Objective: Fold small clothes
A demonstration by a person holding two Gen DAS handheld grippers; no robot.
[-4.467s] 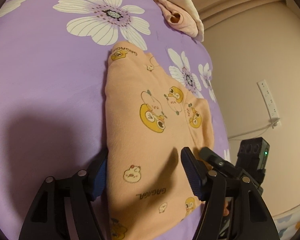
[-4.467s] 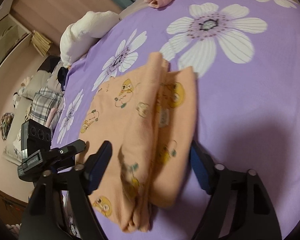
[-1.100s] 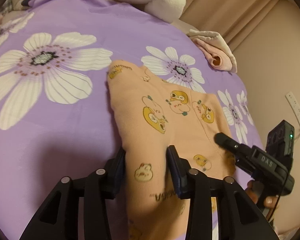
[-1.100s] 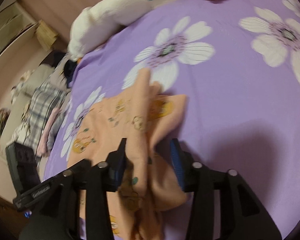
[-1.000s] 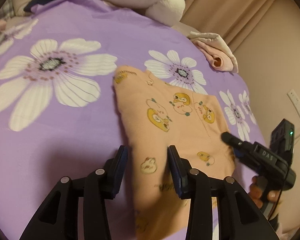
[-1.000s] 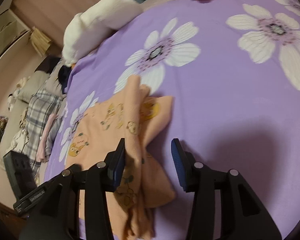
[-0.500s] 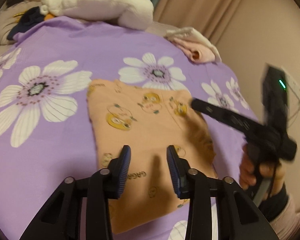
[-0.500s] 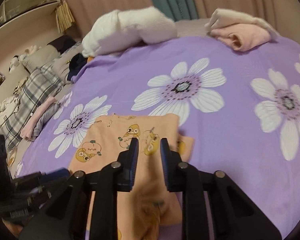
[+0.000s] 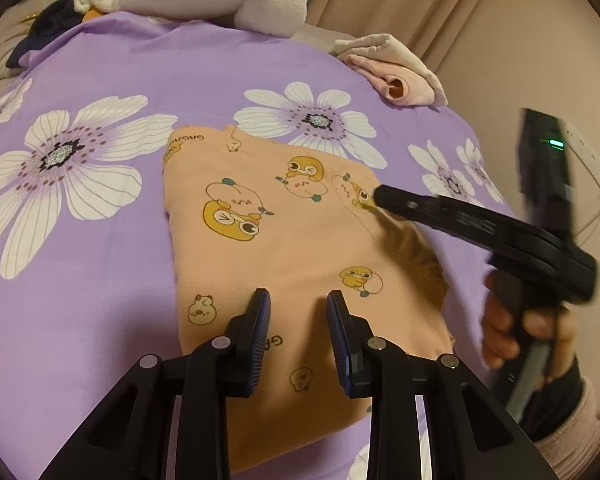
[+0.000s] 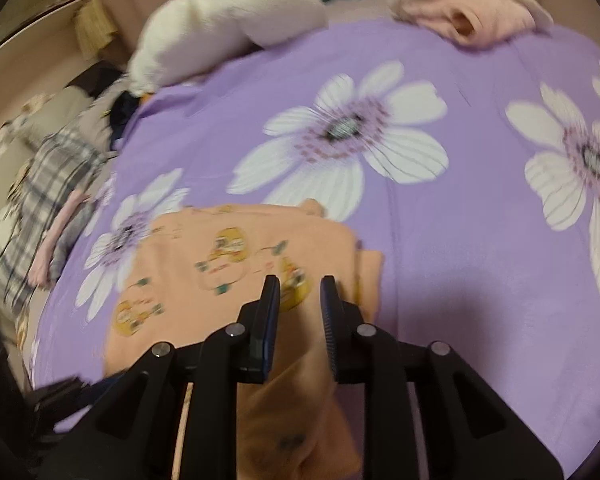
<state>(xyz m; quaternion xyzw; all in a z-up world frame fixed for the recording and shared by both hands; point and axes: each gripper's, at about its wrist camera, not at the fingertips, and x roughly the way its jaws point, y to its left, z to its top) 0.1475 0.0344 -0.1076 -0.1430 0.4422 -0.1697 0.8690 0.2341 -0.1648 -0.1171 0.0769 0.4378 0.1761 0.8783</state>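
The folded peach cotton garment printed with yellow cartoon ducks (image 9: 284, 248) lies flat on the purple bedspread with large white flowers (image 9: 100, 280), near the middle of the bed. The left tool (image 9: 299, 308) hovers above its near edge, fingers spread and holding nothing. The right tool (image 10: 300, 296) hangs over the garment's right side, its fingers slightly parted around empty air. A rolled pink cloth (image 9: 396, 80) sits far right.

Your light is warm and dim. Soft shadows fall on the sheet (image 9: 100, 312) at lower left and under the right gripper (image 9: 380, 196). Your right view is motion-blurred throughout. Fisheye bending and black corners ring both frames.
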